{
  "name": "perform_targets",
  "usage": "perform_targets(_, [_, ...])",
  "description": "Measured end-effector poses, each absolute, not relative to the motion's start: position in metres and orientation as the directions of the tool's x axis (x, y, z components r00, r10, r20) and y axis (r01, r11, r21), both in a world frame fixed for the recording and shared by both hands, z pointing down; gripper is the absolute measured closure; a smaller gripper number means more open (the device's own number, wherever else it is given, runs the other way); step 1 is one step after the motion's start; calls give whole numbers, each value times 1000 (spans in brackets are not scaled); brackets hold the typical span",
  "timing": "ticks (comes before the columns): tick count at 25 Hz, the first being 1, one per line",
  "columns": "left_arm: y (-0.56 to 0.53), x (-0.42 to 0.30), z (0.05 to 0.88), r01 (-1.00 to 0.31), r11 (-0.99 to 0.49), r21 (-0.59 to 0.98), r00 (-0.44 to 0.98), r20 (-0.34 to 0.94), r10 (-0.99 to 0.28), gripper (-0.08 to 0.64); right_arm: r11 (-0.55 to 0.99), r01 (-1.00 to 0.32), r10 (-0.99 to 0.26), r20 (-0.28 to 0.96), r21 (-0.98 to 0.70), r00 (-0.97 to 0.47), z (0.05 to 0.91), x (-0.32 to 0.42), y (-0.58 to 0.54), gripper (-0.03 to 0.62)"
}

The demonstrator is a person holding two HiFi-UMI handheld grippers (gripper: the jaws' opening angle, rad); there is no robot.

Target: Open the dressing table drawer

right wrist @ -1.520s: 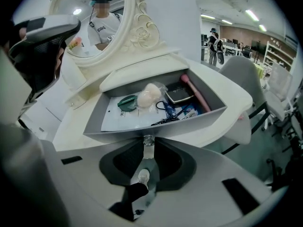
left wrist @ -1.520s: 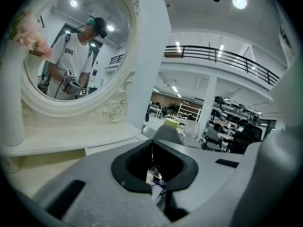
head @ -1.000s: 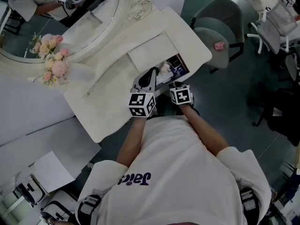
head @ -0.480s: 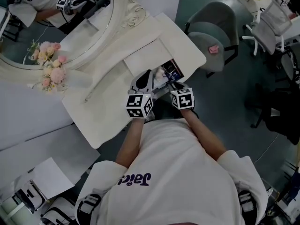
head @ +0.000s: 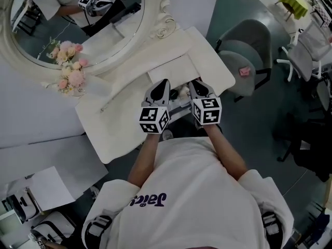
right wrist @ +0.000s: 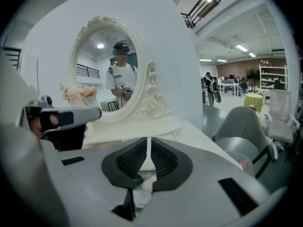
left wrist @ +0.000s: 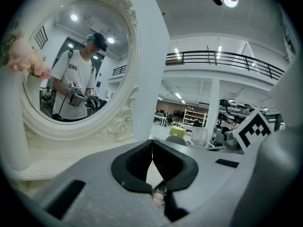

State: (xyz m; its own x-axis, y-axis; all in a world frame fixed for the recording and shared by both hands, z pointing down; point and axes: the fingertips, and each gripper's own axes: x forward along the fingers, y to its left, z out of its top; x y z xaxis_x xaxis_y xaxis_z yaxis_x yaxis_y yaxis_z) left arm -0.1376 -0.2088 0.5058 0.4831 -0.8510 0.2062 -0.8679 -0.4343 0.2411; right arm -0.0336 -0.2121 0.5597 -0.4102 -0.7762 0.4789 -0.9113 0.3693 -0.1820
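Note:
The cream dressing table (head: 122, 110) has its drawer (head: 179, 107) pulled out toward the person, with small items inside. Both grippers hover side by side above the drawer and point at the mirror. The left gripper (head: 164, 83) (left wrist: 152, 143) has its pads meeting at the tips with nothing between them. The jaws of the right gripper (head: 196, 83) (right wrist: 147, 141) are closing; only a thin slit is left, and nothing is in it. Bits of the drawer's contents (right wrist: 141, 184) show below the right jaws. Neither gripper touches the drawer.
An oval mirror (head: 88, 19) in a carved frame stands at the back of the table, with pink flowers (head: 70, 69) at its left. A grey chair (head: 244, 51) is at the right of the table. Papers (head: 49, 188) lie on the floor at the lower left.
Both grippers rose from the drawer. The right one lifted far more, from the drawer's front edge to beside the left, and its jaws narrowed. The drawer stays pulled out.

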Motion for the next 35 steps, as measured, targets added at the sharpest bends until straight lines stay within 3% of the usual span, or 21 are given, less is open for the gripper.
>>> perform_targets(16, [-218,-167,429,-921,-360,149,370,42,-928,545,552,-821,-809,145,-143,-569,424,-79,-240,584])
perform_targets(35, [-219,-174,418,-934,-335,122,339,19,-940,545,542,-835,-819,161,-100,-551,421,-89,-244,584])
